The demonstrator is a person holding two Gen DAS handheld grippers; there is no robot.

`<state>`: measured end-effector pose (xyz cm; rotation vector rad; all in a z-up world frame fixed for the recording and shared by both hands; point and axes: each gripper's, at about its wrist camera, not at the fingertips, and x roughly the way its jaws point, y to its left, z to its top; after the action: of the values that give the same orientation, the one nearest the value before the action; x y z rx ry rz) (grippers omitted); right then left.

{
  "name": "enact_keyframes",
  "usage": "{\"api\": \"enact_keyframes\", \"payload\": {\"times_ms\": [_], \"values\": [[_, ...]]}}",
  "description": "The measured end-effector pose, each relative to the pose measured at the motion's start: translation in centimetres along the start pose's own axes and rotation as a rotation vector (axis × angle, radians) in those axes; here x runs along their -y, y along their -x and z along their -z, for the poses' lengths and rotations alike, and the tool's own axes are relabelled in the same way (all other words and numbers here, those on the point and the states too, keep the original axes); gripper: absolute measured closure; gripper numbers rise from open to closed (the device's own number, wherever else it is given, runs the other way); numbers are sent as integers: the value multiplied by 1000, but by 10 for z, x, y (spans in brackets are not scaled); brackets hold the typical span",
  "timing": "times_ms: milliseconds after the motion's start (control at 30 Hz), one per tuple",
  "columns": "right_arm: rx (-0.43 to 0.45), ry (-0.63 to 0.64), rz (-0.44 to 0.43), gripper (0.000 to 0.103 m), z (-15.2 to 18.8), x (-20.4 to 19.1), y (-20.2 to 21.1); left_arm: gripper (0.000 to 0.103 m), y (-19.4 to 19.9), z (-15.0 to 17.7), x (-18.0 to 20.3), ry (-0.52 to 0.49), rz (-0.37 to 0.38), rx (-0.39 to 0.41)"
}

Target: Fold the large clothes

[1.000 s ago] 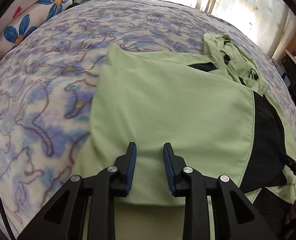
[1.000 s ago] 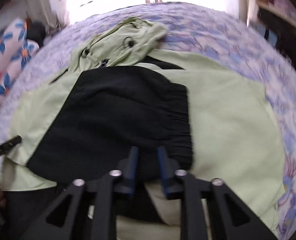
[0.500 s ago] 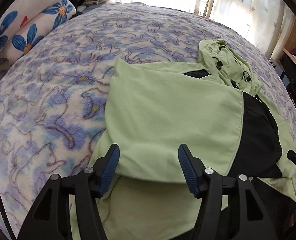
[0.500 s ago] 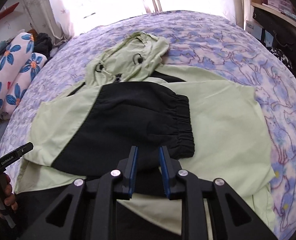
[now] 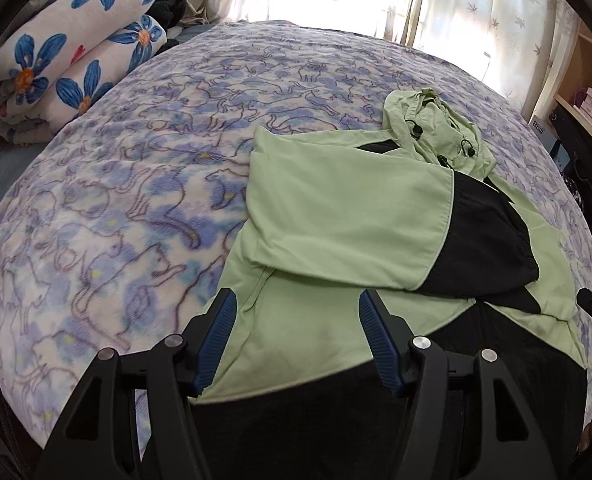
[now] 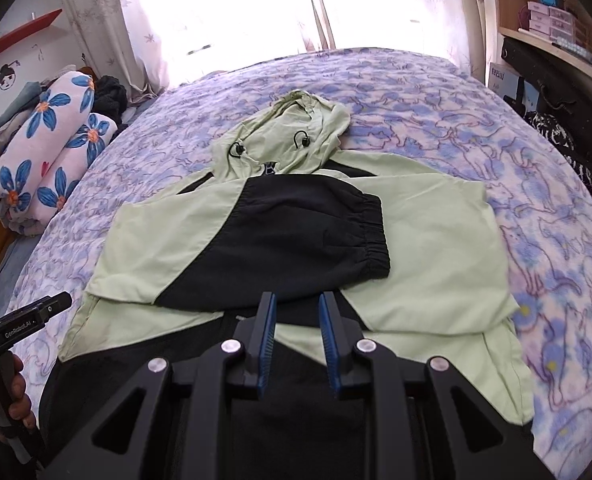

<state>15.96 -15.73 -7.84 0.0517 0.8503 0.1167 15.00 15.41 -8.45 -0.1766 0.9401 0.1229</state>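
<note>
The left gripper (image 5: 294, 334) stands with its blue pads wide apart and nothing between them, above the pale green hem of the jacket (image 5: 348, 212); the right gripper (image 6: 296, 328) shows a narrow gap between its pads, also empty, over the jacket's dark lower panel. The jacket lies flat on the cat-print blanket (image 5: 108, 216), both sleeves crossed over the chest, the black cuff (image 6: 370, 236) uppermost, the hood (image 6: 292, 136) spread toward the window. The next fold likely lifts the hem; the risk is that the loose sleeves slide off and the stack opens, since slippery fabric is pinched at only two points, or one pad catches the blanket beneath.
</note>
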Motion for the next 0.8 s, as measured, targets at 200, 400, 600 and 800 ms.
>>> {"api": "enact_keyframes", "payload": {"times_ms": [200, 400, 600, 800], "values": [[24, -1, -9, 81, 13, -4, 28, 41, 33, 18, -8, -7, -11, 16], [53, 20, 7, 81, 28, -5, 56, 41, 61, 35, -23, -7, -21, 33], [76, 21, 7, 72, 44, -2, 80, 41, 82, 56, -39, 3, -47, 43], [71, 18, -11, 61, 66, 6, 98, 38, 90, 83, -54, 5, -53, 12]]}}
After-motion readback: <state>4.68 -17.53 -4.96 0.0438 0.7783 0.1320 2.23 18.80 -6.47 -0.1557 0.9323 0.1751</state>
